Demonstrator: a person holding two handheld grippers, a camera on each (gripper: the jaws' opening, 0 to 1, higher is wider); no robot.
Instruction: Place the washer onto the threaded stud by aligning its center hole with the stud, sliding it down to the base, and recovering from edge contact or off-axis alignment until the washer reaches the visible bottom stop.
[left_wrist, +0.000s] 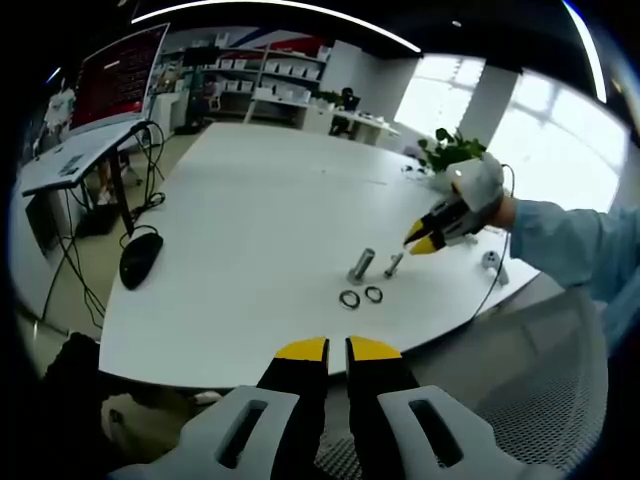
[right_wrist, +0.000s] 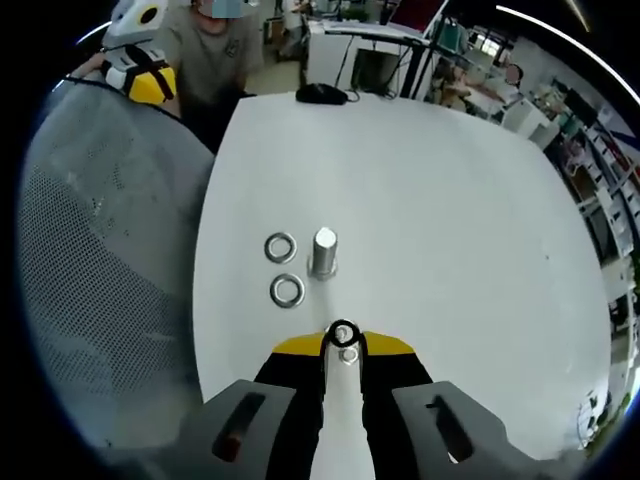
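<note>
Two loose washers (right_wrist: 283, 268) lie flat on the white worktop (right_wrist: 450, 220), side by side and just beside an upright metal cylinder (right_wrist: 324, 252); in the left gripper view the same pair (left_wrist: 360, 297) sits in front of that cylinder (left_wrist: 361, 265) and a smaller threaded stud (left_wrist: 393, 265). In the right gripper view the right claw (right_wrist: 343, 345) has its yellow-tipped jaws nearly pressed together around a third washer (right_wrist: 343, 333), held on edge between the tips, with the stud's top (right_wrist: 348, 355) showing just beneath it (whether washer and stud touch is not clear). From the left gripper view the right claw (left_wrist: 422, 238) hangs above and to the right of the stud. The left claw (left_wrist: 337, 350) is back over the worktop's near edge, jaws close together with a narrow gap, pinching nothing. A black mouse (left_wrist: 140, 255) rests well apart on the worktop.
</note>
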